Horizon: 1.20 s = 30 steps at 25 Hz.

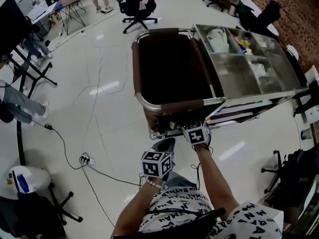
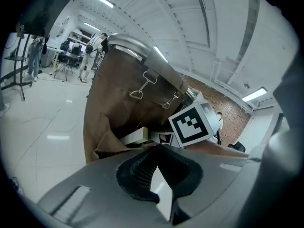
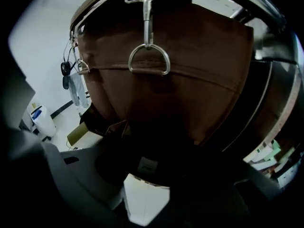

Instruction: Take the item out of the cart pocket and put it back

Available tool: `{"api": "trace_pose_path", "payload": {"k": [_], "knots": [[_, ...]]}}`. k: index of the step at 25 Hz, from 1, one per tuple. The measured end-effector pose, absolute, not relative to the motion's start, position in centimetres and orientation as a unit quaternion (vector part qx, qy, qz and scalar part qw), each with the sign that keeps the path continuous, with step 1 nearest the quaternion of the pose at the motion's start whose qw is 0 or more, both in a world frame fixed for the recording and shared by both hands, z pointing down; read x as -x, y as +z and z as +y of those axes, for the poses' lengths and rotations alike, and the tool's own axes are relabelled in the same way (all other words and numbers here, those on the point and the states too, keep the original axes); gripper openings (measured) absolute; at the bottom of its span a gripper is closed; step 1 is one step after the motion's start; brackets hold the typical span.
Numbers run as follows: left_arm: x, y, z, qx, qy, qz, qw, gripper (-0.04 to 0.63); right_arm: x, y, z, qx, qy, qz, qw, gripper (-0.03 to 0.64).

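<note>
The cart (image 1: 149, 103) carries a brown fabric bag (image 1: 172, 66). Both grippers are low at its near end. In the left gripper view the brown pocket (image 2: 111, 141) hangs open, with pale boxes (image 2: 135, 136) in its mouth. The right gripper's marker cube (image 2: 192, 125) is beside it. My right gripper (image 3: 145, 177) points up at the bag (image 3: 166, 94) under a metal snap hook (image 3: 147, 27). Its jaws stand apart, and a dark item with a small label (image 3: 147, 164) lies between them. My left gripper (image 2: 161, 175) looks shut, with nothing seen in it. The head view shows the left gripper (image 1: 167, 143) and the right gripper (image 1: 193, 126).
Steel compartments (image 1: 249, 59) with loose items fill the cart's right half. Shelves with papers (image 1: 239, 114) sit under them. Cables and a power strip (image 1: 85, 159) lie on the floor at left. Office chairs (image 1: 137, 6) stand behind. A white jug (image 1: 20, 180) is at lower left.
</note>
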<state>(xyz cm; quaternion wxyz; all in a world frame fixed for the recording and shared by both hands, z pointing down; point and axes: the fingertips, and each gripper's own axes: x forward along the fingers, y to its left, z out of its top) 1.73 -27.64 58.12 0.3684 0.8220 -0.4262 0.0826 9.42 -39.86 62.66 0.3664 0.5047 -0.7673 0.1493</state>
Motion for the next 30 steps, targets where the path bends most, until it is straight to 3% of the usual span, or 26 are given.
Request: {"api": "trace_pose_path", "payload": {"k": [13, 16, 30], "knots": [[-2.0, 59.3, -27.6, -0.809, 0.064, -0.422, 0.404, 0.003, -9.6, 67.6, -40.2, -0.420, 0.199, -0.732, 0.498, 0.206], [-2.0, 59.5, -27.4, -0.806, 0.060, -0.422, 0.411, 0.003, -9.1, 68.3, -40.5, -0.398, 0.204, -0.735, 0.510, 0.166], [-1.5, 59.0, -27.8, -0.806, 0.058, -0.427, 0.405, 0.003, -10.6, 63.9, -38.0, -0.432, 0.212, -0.756, 0.445, 0.144]]}}
